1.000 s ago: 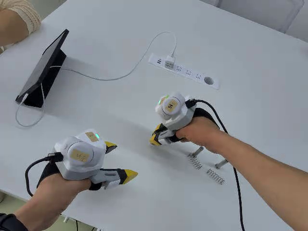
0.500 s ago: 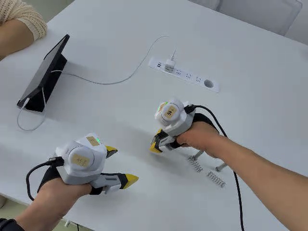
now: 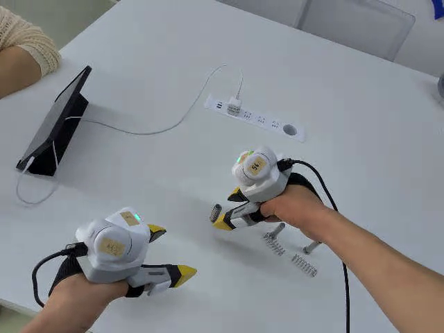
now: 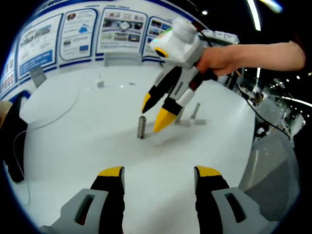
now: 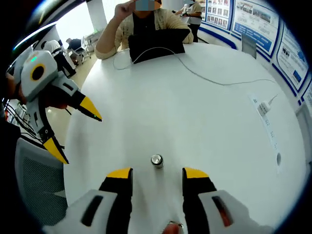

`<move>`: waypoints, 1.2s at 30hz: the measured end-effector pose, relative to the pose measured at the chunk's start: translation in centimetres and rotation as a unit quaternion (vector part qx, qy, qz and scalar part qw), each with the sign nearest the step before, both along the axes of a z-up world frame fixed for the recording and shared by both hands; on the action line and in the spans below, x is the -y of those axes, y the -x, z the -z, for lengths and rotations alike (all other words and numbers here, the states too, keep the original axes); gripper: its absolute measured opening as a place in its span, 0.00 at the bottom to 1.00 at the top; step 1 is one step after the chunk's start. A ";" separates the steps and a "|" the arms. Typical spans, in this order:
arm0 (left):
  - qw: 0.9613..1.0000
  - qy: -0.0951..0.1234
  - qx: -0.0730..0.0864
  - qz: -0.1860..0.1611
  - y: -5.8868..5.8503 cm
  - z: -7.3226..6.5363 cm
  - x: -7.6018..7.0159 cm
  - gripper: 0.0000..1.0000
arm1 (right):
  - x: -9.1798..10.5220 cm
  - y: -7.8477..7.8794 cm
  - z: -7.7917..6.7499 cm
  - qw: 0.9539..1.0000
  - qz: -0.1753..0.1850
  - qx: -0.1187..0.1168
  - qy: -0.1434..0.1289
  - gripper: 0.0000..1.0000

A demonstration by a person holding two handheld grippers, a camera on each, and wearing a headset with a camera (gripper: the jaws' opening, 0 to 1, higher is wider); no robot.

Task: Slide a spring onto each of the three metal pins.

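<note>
Left gripper view: sprung pin (image 4: 142,127) stands upright, coil on it, just ahead of the right gripper (image 4: 155,112), whose jaws are apart and hold nothing. Head view: loose spring (image 3: 272,244) and second spring (image 3: 303,265) lie flat on the table (image 3: 139,166) beside bare pin (image 3: 277,230), under the right wrist and behind that gripper's tips. The right gripper is much nearer and likely has to turn back. Left gripper (image 3: 172,251) is spread, empty and well apart.
</note>
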State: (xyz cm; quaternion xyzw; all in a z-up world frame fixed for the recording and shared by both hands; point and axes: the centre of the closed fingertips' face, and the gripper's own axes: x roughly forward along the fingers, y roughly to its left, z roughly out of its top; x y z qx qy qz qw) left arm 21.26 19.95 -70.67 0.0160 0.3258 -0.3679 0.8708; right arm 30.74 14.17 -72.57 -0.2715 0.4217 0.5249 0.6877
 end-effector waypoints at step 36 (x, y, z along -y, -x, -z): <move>1.000 -0.005 0.005 -0.011 0.4 -1.2 0.0 0.59 | 3.8 3.4 -2.2 0.973 0.179 -0.019 -0.147 0.63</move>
